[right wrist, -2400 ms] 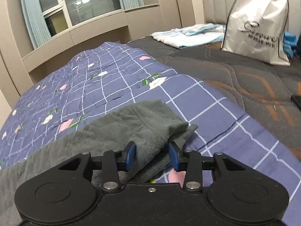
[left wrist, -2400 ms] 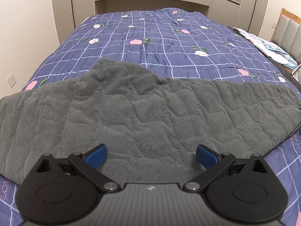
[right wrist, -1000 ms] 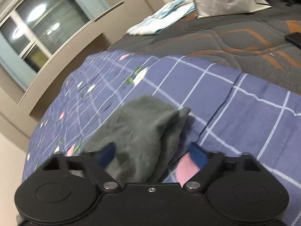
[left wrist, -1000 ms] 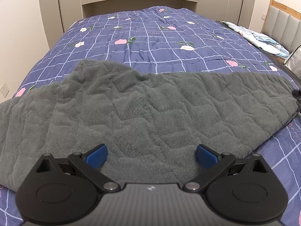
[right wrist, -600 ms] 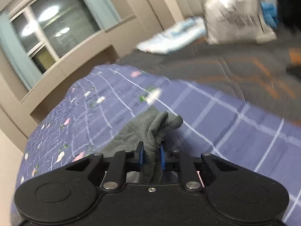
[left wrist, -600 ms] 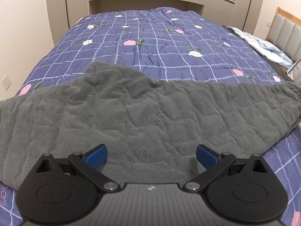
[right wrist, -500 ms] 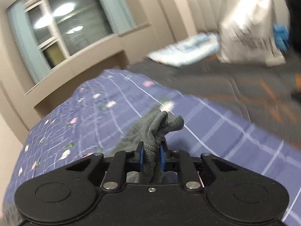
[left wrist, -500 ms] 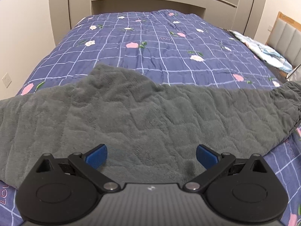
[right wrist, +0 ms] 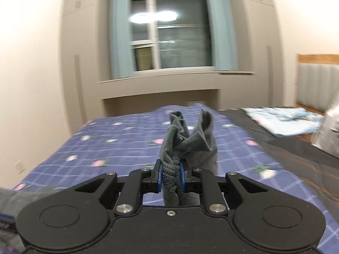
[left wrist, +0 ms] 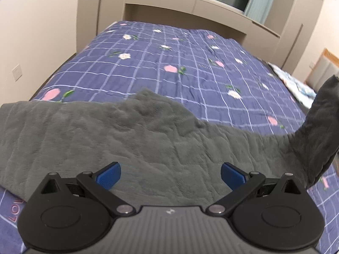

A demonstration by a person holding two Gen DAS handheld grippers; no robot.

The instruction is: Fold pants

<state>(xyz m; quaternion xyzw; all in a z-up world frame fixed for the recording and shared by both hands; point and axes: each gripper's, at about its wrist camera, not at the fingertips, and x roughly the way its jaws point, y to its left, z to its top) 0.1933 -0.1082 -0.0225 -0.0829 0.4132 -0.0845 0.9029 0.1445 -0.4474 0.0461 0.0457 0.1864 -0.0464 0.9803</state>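
Grey fleece pants (left wrist: 148, 135) lie spread across the blue checked bedspread (left wrist: 169, 63). My left gripper (left wrist: 170, 174) is open and empty, low over the middle of the pants. My right gripper (right wrist: 171, 180) is shut on the bunched cuff end of the pants (right wrist: 186, 141) and holds it up above the bed. In the left wrist view that lifted end (left wrist: 322, 122) rises at the right edge.
A folded light blue cloth (right wrist: 281, 123) and a white bag (right wrist: 328, 135) lie on the dark grey part of the bed at the right. Walls stand at the left; a window ledge (right wrist: 175, 78) at the far end.
My right gripper closed on the pants' cuff end and lifted it up off the bed, swinging to face the window. My left gripper stayed open over the pants.
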